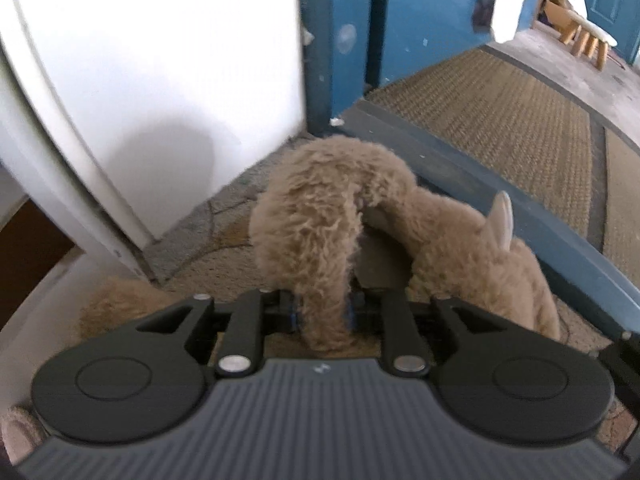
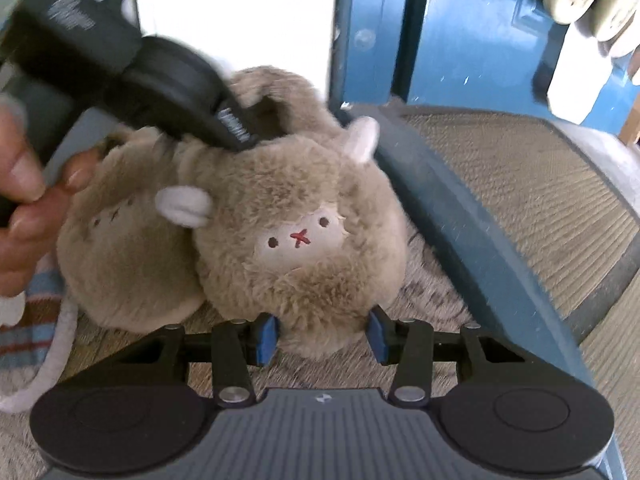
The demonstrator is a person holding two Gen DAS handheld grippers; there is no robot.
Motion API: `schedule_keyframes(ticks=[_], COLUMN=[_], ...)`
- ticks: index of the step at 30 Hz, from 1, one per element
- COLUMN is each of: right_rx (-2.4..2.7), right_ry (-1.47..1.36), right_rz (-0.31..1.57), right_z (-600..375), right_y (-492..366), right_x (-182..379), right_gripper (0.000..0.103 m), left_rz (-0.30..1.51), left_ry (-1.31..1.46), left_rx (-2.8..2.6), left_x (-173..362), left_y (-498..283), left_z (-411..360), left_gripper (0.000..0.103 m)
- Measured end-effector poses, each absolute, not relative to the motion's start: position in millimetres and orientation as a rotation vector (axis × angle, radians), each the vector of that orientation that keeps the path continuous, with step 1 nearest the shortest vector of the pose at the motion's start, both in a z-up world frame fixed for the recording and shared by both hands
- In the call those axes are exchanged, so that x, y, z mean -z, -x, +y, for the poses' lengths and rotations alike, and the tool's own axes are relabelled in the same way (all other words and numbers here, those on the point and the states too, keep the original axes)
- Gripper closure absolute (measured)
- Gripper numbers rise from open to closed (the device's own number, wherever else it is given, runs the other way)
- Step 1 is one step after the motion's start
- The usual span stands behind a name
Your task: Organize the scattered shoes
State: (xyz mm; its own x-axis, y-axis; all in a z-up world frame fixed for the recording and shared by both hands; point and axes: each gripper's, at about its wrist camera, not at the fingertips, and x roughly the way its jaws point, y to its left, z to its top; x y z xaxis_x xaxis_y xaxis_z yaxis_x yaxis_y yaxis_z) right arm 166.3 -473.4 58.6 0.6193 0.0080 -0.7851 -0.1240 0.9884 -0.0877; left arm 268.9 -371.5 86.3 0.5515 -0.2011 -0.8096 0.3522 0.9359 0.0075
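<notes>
My left tongs (image 1: 322, 312) were nearly closed and pinched the fuzzy back rim of one brown slipper (image 1: 360, 220). The rim ran up from the blue pads (image 1: 349, 314) like a soft arch toward twelve o'clock. That slipper's long way went from the tongs out toward four o'clock, with the toe end and one small pale ear (image 1: 502, 220) on that side.

My right tongs (image 2: 322, 336) were partly open. Their blue pads (image 2: 267, 338) sat on both sides of the toe of the same slipper (image 2: 296, 232), right against the fur. I could not tell if they pressed it. In this view the toe pointed at me, toward six o'clock, and the heel opening was far off at twelve o'clock. The toe had a cream sheep face (image 2: 302, 240) with two dark dots for eyes and a red cross for a nose.

A second fuzzy slipper (image 2: 124, 248) lay touching the first one, at nine o'clock of it, and its toe pointed toward me too. Both were round, puffy and shaggy.

The black left tongs reached down from ten o'clock into the heel opening, and my hand (image 2: 20, 208) held its grip at the left edge.

The slippers lay on a rough speckled floor (image 1: 208, 248). A smooth blue-grey strip (image 2: 460, 232) ran beside them at three o'clock, and past it lay a woven tan mat (image 1: 500, 120). A white wall (image 1: 160, 60) and a blue door (image 2: 480, 32) stood behind.
</notes>
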Motion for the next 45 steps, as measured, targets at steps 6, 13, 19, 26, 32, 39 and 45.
schedule_keyframes(ticks=[6, 13, 19, 26, 32, 39, 45], right_rx=[-0.101, -0.204, -0.174, -0.036, 0.023, 0.136, 0.345], right_ry=[0.186, 0.076, -0.082, -0.052, -0.090, -0.105, -0.222], right_rz=[0.895, 0.897, 0.935, 0.928, 0.902, 0.919, 0.959], right_z=[-457.7, -445.4, -452.2, -432.7, -427.1, -419.6, -425.0], right_y=[-179.4, -196.7, -195.0, -167.9, -125.5, -80.6, -41.0], right_x=[-53.5, -57.7, -53.3, -59.4, -77.5, -105.3, -108.4], right_gripper=[0.059, 0.060, 0.060, 0.019, 0.008, 0.001, 0.001], left_rz=[0.861, 0.801, 0.795, 0.715, 0.677, 0.713, 0.858], left_ry=[-0.257, -0.409, -0.457, -0.536, -0.596, -0.550, -0.375], left_rx=[0.246, 0.144, 0.137, 0.097, 0.094, 0.120, 0.243], left_x=[-90.8, -91.5, -90.6, -97.1, -98.2, -108.7, -122.2], left_y=[-259.0, -254.3, -252.7, -242.5, -233.8, -210.1, -168.2], left_z=[-366.2, -358.6, -357.5, -360.2, -362.4, -354.9, -343.9], left_gripper=[0.082, 0.080, 0.074, 0.003, 0.000, 0.000, 0.000])
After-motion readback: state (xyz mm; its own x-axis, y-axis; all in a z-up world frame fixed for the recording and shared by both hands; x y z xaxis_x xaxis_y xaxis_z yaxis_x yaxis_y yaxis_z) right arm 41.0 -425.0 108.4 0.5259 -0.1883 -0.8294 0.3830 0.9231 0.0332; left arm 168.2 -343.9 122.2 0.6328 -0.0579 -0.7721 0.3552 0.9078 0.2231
